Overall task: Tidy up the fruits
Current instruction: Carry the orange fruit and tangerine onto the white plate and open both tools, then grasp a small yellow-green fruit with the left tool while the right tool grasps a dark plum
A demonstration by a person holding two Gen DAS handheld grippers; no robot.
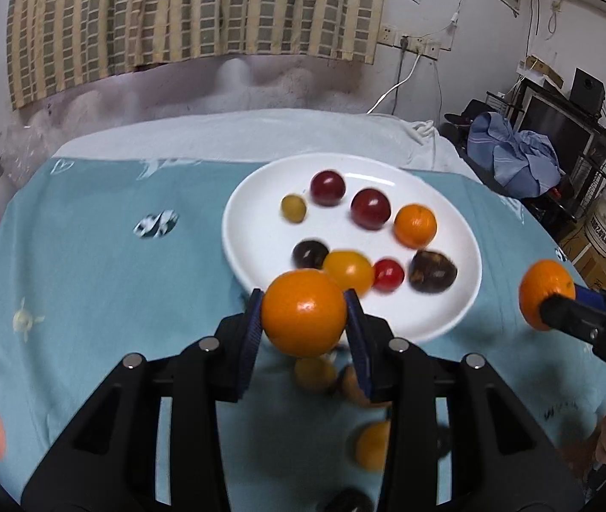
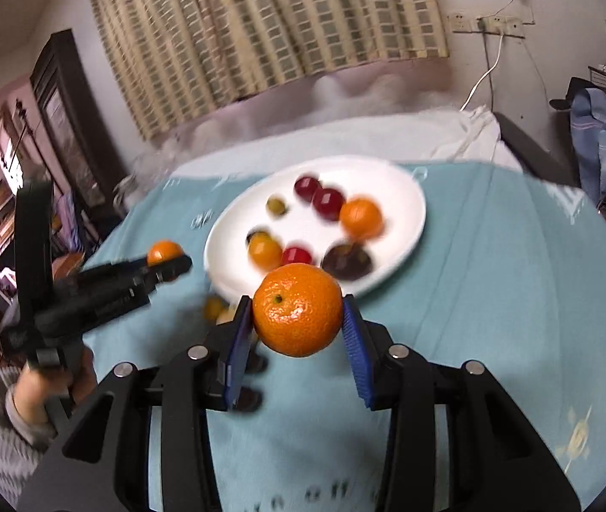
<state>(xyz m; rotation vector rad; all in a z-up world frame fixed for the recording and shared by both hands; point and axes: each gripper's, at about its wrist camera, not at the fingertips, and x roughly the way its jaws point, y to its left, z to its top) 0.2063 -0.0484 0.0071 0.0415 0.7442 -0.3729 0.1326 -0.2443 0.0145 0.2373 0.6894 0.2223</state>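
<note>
Two oranges are held above the blue cloth (image 1: 89,256), one per gripper. In the left wrist view, the left gripper (image 1: 305,315) clamps an orange (image 1: 303,311) at lower centre, before the white plate (image 1: 260,196) of fruit. In the right wrist view, the right gripper (image 2: 298,320) clamps a mandarin (image 2: 297,309) at centre.

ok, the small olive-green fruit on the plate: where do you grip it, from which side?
Judgement only: take the olive-green fruit across its round middle, coming from above. It sits apart on the white plate, with a dark red fruit close on its right, so align the fingers near-far. Both grippers already hold oranges, left gripper and right gripper.
</note>
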